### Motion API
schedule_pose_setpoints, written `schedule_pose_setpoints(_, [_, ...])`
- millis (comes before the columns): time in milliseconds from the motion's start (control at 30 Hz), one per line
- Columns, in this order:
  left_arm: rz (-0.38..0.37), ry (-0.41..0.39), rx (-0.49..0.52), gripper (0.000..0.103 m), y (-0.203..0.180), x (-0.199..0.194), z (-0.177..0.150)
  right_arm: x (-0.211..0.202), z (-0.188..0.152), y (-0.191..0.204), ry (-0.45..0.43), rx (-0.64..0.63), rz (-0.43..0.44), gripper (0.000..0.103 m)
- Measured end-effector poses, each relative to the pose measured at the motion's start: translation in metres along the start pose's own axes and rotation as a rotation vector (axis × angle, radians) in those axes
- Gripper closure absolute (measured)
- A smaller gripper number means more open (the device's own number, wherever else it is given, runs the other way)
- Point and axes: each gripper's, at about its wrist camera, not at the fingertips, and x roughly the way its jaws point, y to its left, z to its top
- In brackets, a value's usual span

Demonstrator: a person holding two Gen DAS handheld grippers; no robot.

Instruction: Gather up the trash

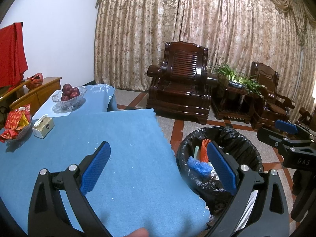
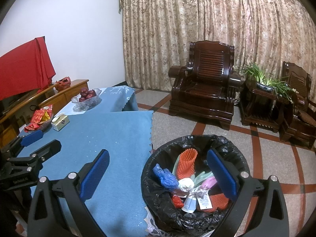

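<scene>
**Both grippers empty, trash lying in the lined bin**

Your left gripper (image 1: 158,158) hangs over the right edge of the blue tablecloth (image 1: 122,142), its blue-padded fingers (image 1: 96,165) spread wide with nothing between them. One finger sits over the cloth and the other over the bin. Your fingertip (image 1: 138,233) shows at the near edge of that view.

Your right gripper (image 2: 158,165) is likewise spread wide and empty, with its left finger above the cloth and its right finger above the trash bin (image 2: 233,150). In the left wrist view the same gripper appears at the far right, beyond the bin.

The bin stands on the tiled floor just beside the table's right edge, lined with a black bag. Inside it lie the collected pieces: an orange foam net sleeve (image 2: 187,162), a crumpled blue plastic bag (image 2: 165,177), a white paper wad (image 2: 185,184), a pale paper cup (image 2: 189,203) and a small red scrap (image 2: 176,201).

On the far left of the table you have a white tissue box (image 2: 60,121), a dish of red snack packets (image 2: 40,118) beside it, and farther back a glass bowl of red apples (image 2: 86,97). Small white flecks dot the cloth near your left gripper.

Across the floor stands a dark wooden armchair (image 2: 205,86) before patterned curtains (image 2: 197,25), with a potted plant (image 2: 264,81) on a side table to its right.
</scene>
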Motion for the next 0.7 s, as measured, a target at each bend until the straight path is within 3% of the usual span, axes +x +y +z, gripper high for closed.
schedule_pose_setpoints(700, [-0.001,0.01,0.005,0.008,-0.0002,-0.0038,-0.0076,0.0013,-0.0038,0.0002,0.004,0.001,0.001,0.006])
